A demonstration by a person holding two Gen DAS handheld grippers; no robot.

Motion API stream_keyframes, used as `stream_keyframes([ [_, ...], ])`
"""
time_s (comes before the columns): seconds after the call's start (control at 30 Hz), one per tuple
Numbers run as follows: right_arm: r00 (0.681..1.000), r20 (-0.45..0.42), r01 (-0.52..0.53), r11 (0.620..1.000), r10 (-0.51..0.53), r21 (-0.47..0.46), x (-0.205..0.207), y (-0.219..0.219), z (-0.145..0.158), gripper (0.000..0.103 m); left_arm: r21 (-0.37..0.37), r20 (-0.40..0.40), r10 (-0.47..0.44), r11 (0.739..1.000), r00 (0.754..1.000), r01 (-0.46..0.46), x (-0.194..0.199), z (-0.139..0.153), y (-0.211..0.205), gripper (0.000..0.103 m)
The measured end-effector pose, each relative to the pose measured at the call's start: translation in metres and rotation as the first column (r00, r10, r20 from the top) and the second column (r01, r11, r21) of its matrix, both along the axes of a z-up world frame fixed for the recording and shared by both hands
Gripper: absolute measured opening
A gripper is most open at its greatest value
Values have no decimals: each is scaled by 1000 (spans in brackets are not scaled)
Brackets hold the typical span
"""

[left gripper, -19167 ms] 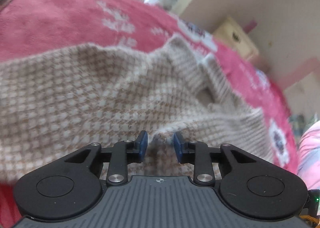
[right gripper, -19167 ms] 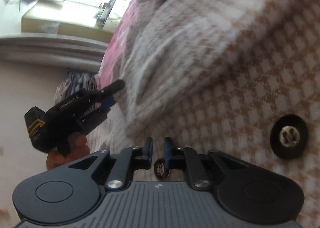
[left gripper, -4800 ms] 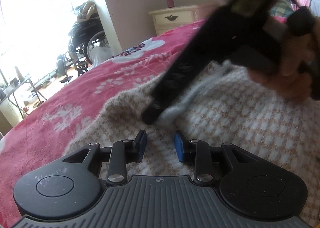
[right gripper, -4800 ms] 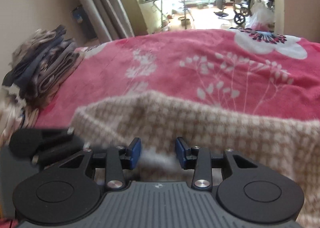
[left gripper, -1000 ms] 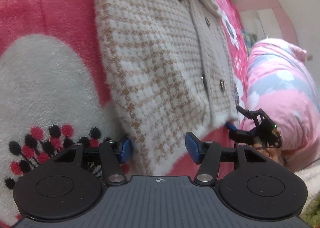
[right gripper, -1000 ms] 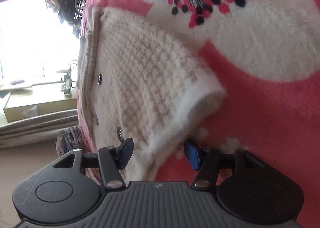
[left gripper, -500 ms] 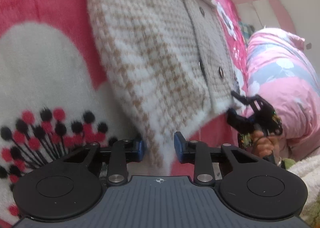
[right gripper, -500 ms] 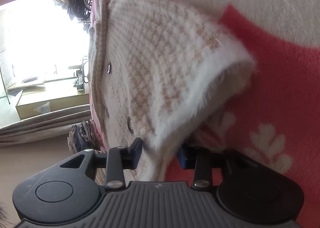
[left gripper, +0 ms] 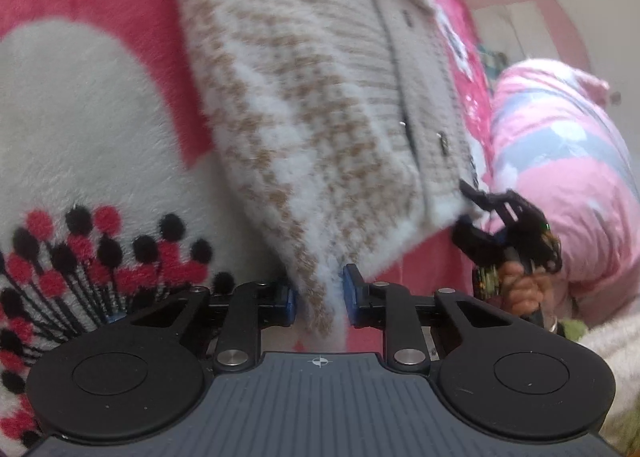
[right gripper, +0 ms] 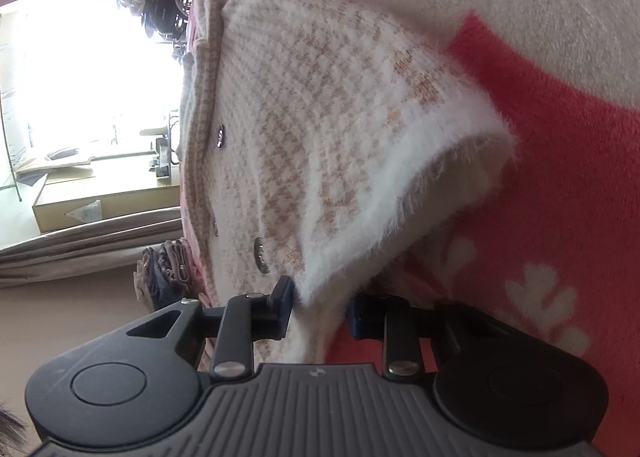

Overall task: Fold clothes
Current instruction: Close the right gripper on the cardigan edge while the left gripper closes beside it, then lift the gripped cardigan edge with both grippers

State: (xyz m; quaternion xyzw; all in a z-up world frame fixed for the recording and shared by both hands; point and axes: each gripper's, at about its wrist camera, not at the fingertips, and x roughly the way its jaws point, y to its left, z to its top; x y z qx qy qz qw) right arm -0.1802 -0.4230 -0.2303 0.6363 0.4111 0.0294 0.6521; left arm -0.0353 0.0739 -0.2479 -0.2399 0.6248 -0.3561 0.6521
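Observation:
A fuzzy beige-and-white houndstooth cardigan (left gripper: 320,117) with metal buttons lies on a pink flowered blanket (left gripper: 100,117). My left gripper (left gripper: 318,293) has one bottom hem corner between its blue pads, and its jaws are closing on the knit. The right wrist view shows the cardigan (right gripper: 320,117) with its other hem corner raised off the blanket (right gripper: 560,157). My right gripper (right gripper: 320,305) is closing its jaws on that white fluffy edge. From the left wrist view the right gripper (left gripper: 464,213) is seen at the far corner, held by a person's hand (left gripper: 520,293).
A pink, blue and white quilt (left gripper: 560,157) is bunched beside the blanket on the right. A pile of folded dark clothes (right gripper: 164,273) sits past the cardigan's far end. Beyond it are a bright window and a low wooden platform (right gripper: 100,197).
Both grippers' jaws have drawn in from wide apart onto the hem corners. The right corner has lifted off the blanket and curls up.

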Motion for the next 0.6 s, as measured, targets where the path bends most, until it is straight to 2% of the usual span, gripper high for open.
stream_keyframes([
  [0.07,1000,2,-7,1000,7,-16,0,1,3,28,14,10,14,1000,1000,-14,-2,4,-1,20],
  [0.17,999,31,-30,999,31,-45,0,3,11,19,40,83,2,999,997,-6,-7,21,-3,8],
  [0.27,995,75,-53,995,59,-85,3,3,25,17,58,150,-7,998,989,-2,-11,38,-4,6],
  [0.43,983,142,-94,982,117,-163,15,6,56,17,-1,224,20,1000,974,-21,1,74,3,5],
  [0.6,966,208,-108,970,153,-216,32,3,87,16,-60,318,73,997,945,-57,18,108,1,5],
])
